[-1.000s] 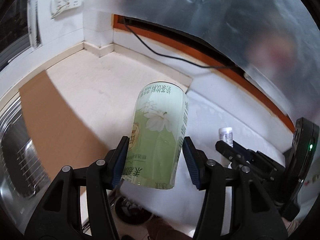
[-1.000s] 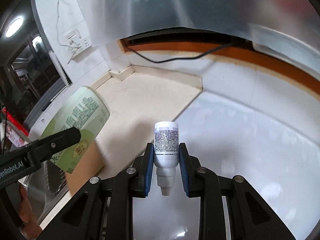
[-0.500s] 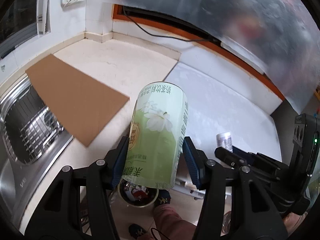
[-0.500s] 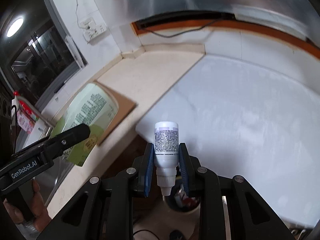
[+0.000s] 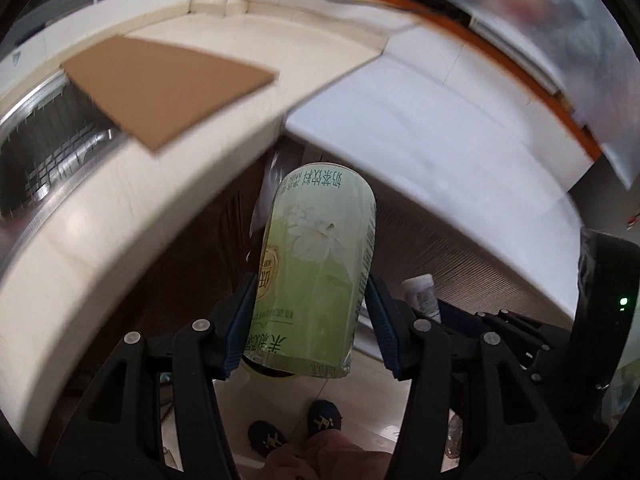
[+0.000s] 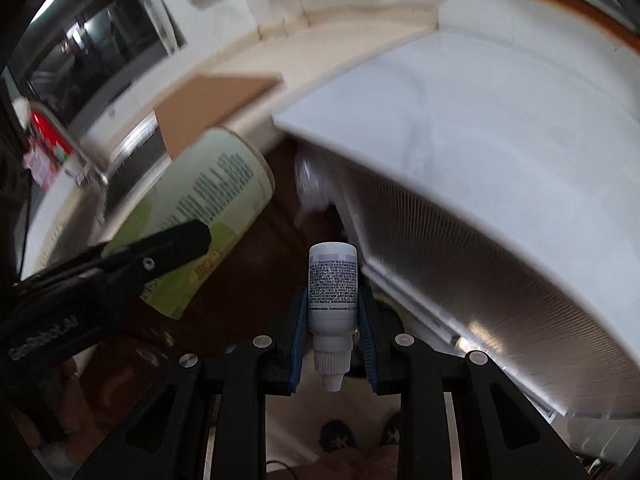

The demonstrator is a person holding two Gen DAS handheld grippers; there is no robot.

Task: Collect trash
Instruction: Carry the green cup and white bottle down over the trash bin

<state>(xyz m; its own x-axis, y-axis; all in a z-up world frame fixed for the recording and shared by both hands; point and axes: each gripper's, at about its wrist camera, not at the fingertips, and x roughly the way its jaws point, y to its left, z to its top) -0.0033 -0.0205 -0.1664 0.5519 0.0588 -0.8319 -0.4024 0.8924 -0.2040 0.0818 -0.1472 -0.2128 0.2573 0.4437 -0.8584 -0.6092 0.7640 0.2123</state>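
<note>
My left gripper (image 5: 310,320) is shut on a green paper cup (image 5: 316,272), held upside down off the counter's front edge, above the floor. The cup also shows in the right wrist view (image 6: 204,212), with the left gripper (image 6: 168,248) clamped on it. My right gripper (image 6: 332,332) is shut on a small white dropper bottle (image 6: 332,292), nozzle toward the camera. The bottle (image 5: 422,294) shows in the left wrist view, just right of the cup. A round bin is mostly hidden behind the cup and the bottle.
A brown cardboard sheet (image 5: 160,84) lies on the cream counter (image 5: 100,248), partly over a steel sink (image 5: 44,152). A white appliance top (image 6: 500,140) is on the right. The person's feet (image 5: 296,432) stand on the tiled floor below.
Both grippers have pulled back from over the counter and tilted down, so the views now show the counter edge, the floor and the feet. Both still hold their objects.
</note>
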